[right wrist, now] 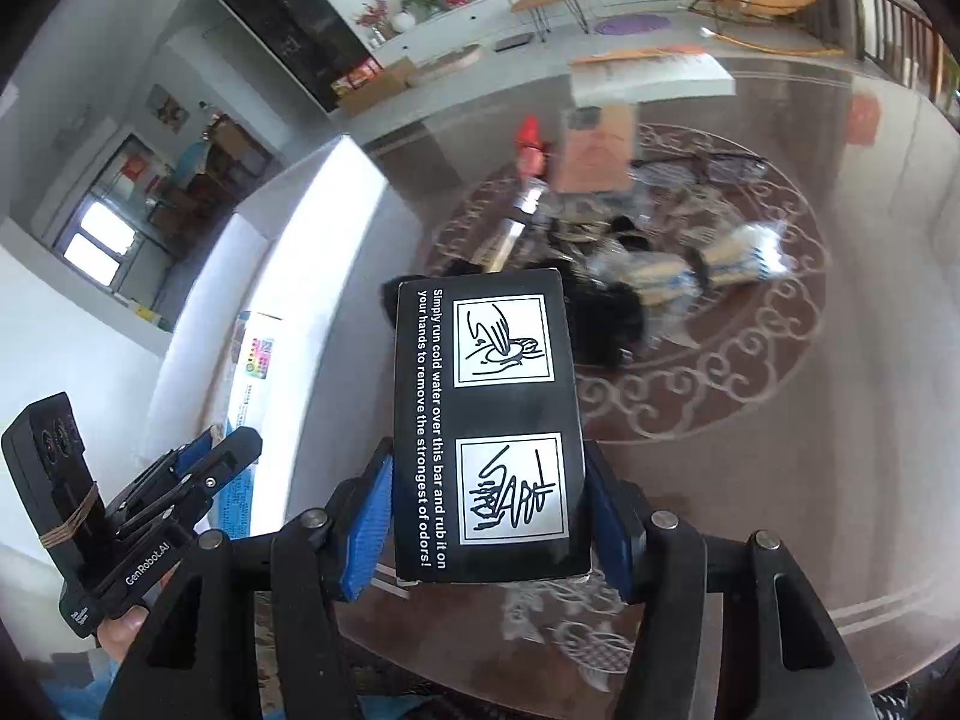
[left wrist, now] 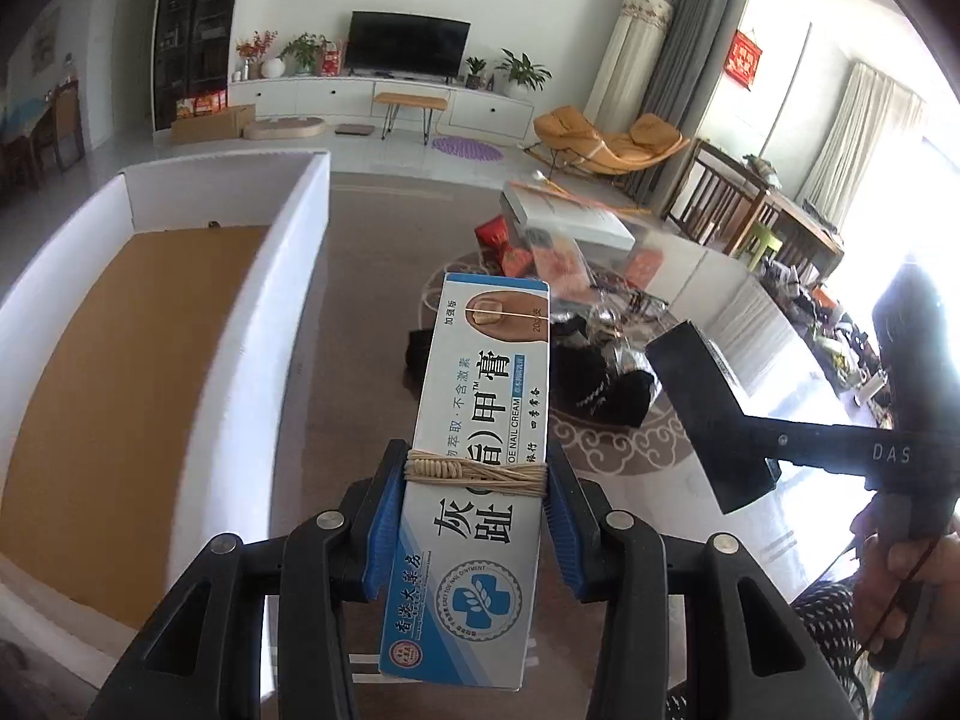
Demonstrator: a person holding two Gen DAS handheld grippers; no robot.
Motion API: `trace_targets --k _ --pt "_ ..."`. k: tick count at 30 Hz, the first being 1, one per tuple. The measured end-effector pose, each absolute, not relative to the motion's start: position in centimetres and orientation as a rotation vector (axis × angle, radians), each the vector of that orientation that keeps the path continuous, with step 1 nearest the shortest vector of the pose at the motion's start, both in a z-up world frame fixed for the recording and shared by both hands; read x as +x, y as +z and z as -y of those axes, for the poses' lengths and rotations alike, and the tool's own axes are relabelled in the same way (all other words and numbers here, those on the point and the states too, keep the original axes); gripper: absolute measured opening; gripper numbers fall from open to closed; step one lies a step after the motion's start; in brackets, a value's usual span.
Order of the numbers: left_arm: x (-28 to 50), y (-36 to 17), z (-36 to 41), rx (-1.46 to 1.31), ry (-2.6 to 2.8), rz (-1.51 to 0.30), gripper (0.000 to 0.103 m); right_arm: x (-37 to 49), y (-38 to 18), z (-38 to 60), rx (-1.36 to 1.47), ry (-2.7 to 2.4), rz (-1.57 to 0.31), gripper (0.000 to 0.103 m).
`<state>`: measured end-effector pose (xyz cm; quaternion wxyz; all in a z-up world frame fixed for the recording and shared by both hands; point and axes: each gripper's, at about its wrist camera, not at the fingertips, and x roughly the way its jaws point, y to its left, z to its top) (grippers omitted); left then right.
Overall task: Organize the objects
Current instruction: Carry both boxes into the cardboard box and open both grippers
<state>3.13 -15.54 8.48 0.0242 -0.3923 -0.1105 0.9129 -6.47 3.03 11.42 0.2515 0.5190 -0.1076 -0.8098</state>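
My left gripper [left wrist: 474, 516] is shut on a long blue-and-white nail cream box [left wrist: 480, 432] bound with a rubber band, held above the table next to the white cardboard box [left wrist: 288, 300] with a brown bottom. My right gripper [right wrist: 489, 516] is shut on a black box [right wrist: 486, 420] with white instruction pictures. That black box also shows in the left wrist view [left wrist: 702, 414], to the right of the cream box. The left gripper [right wrist: 198, 474] shows at the lower left of the right wrist view, by the white box wall [right wrist: 324, 276].
A heap of loose items [left wrist: 576, 312] lies on the glass table with the round patterned mat [right wrist: 750, 372]: red packets, black pouches, wrapped packs, glasses. A white flat box [left wrist: 570, 210] sits at the far edge. A living room lies behind.
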Motion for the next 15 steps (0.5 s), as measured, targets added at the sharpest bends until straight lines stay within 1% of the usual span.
trace_targets --k 3,6,9,12,13,14,15 --pt "4.4 10.9 21.5 -1.192 2.971 0.395 0.043 -5.8 14.7 4.5 1.286 -2.104 0.283 0.059" --pt "4.9 10.8 27.4 -1.266 3.104 0.421 0.043 -5.2 16.5 12.3 1.213 -2.009 0.218 0.059" --pt "4.7 8.7 31.7 -1.424 3.139 0.419 0.043 -4.8 16.4 18.9 1.189 -1.96 0.151 0.059" --pt "4.2 6.3 33.6 -1.595 3.172 0.35 0.045 -5.0 14.1 24.0 1.254 -1.909 0.059 0.063" --pt "4.1 5.7 33.8 -1.635 3.188 0.335 0.047 -5.0 13.3 24.8 1.273 -1.906 0.038 0.066" --pt "4.1 5.3 33.8 -1.659 3.193 0.328 0.049 -4.9 12.9 24.9 1.278 -1.911 0.031 0.067" --pt "4.2 5.0 33.8 -1.659 3.191 0.33 0.057 -4.7 12.6 24.6 1.27 -1.922 0.033 0.067"
